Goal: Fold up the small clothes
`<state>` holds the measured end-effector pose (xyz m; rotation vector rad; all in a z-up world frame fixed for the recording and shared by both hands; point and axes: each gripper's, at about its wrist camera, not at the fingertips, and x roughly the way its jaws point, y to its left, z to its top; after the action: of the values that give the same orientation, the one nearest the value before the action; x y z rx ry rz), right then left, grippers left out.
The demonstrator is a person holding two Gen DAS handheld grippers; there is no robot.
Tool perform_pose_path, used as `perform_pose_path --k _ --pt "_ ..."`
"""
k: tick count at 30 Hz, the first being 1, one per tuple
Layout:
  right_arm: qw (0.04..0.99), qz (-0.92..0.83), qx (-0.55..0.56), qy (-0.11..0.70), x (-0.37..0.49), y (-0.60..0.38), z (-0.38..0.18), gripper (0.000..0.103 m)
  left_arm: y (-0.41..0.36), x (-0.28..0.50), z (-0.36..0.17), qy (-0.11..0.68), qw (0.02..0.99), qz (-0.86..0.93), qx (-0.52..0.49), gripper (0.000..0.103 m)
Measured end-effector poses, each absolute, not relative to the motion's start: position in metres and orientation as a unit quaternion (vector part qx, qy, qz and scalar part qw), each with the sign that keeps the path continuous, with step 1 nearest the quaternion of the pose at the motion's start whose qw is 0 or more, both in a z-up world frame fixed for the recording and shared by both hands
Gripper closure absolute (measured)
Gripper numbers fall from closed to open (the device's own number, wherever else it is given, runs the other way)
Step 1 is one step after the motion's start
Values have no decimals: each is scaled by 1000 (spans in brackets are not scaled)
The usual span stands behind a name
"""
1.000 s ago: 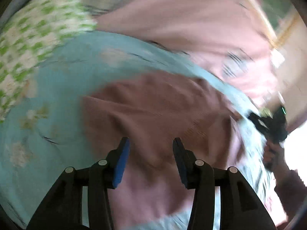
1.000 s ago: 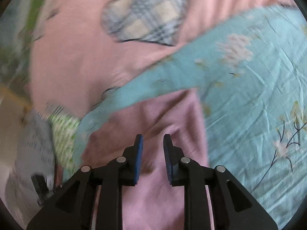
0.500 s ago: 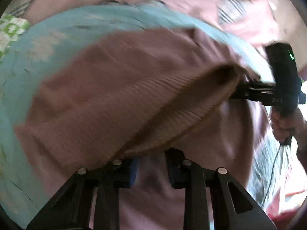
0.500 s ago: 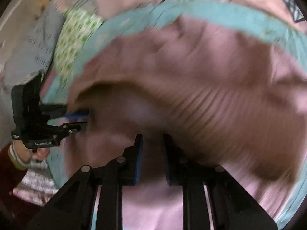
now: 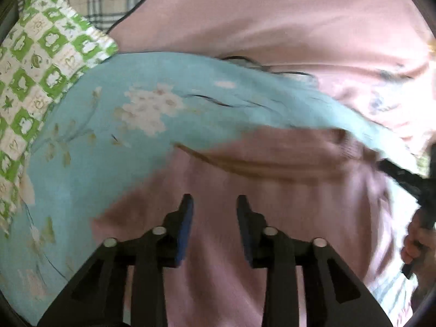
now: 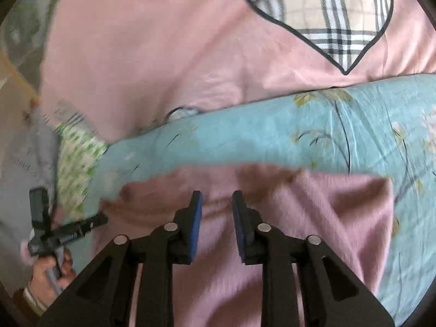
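**Pink knit garment on the floral sheet, both tongs apart**

The pink knit garment [image 5: 272, 218] lies on a light-blue floral sheet [image 5: 122, 125], its far edge doubled over into a fold. The left tongs [image 5: 214, 204] hover above its near part, blue pads apart and holding nothing. The right tongs [image 6: 215, 199] hover likewise, parted and empty, over the garment [image 6: 327, 218]. Beyond the sheet [image 6: 272, 136] lie a pink cover [image 6: 163, 54] with a plaid heart patch [image 6: 327, 13] and a green checked cloth [image 5: 35, 62].
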<state>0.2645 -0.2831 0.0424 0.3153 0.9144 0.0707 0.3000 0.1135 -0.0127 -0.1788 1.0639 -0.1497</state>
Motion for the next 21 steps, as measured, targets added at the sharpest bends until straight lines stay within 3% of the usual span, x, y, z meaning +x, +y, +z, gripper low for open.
perform_pose_path --k 4,12,16,17,18,19,20,21 --pt "869 116 123 465 220 -254 44 73 75 248 -7 511 834 -186 -95 57" --pt "818 121 126 548 196 -251 -14 74 21 237 -54 551 811 -191 -36 57" --pt "842 43 167 511 222 -301 -11 77 71 277 -59 549 825 -116 -65 68" --pt "847 22 172 503 225 -311 -10 79 85 284 -60 550 826 -97 -80 80" --pt "850 1 180 495 229 -323 -8 84 104 290 -61 554 821 -85 -107 87" --pt "847 -10 211 487 231 -340 -9 97 117 291 -61 552 819 -86 -126 91" --pt "844 -19 233 483 230 -350 -10 102 131 291 -60 548 821 -78 -141 84" --pt "843 -28 240 480 224 -356 -7 103 141 285 -57 542 828 -50 -136 85"
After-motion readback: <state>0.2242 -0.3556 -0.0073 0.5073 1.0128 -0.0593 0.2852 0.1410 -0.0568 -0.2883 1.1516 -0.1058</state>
